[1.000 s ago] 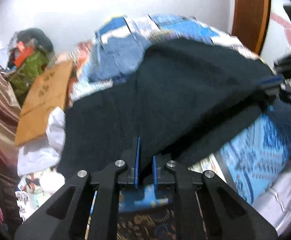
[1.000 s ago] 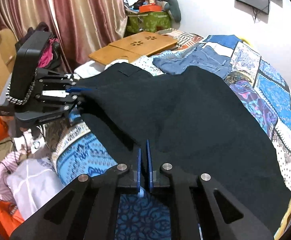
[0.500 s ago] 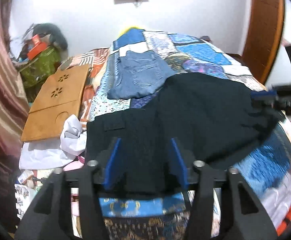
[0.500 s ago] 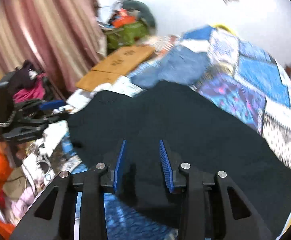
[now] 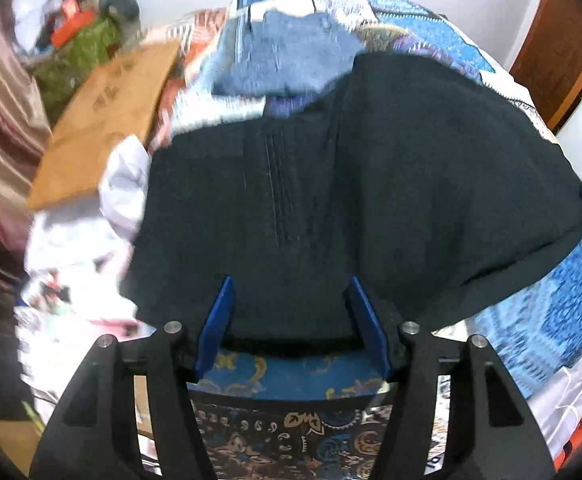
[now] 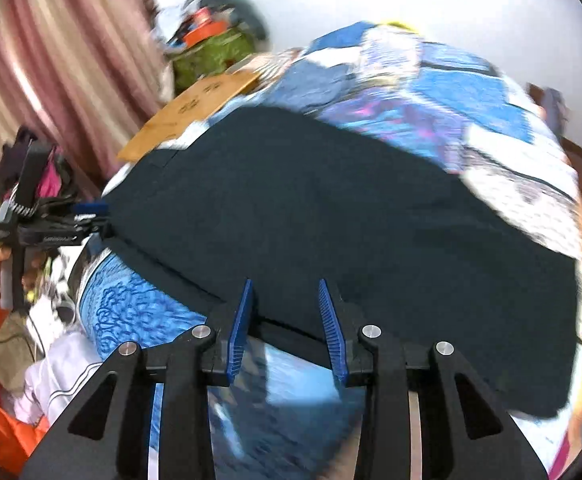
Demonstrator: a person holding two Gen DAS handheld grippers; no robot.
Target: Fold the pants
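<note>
Pants (image 5: 391, 184), dark and folded over, lie spread across the patchwork bed (image 5: 571, 320) in front of us, their near edge running along the mattress side. Nearest us, our left hand-held gripper (image 5: 291, 312) has its blue pads apart and widening, the hem lying loose between them without being pinched. Our right hand-held gripper (image 6: 287, 320) also stands parted over the pants' near edge, pressing on nothing. Beyond the dark cloth we see blue jeans (image 5: 291, 52) lying on the quilt, a wooden board (image 5: 107, 112) to the left, and striped curtains (image 6: 51, 60) farther back.
</note>
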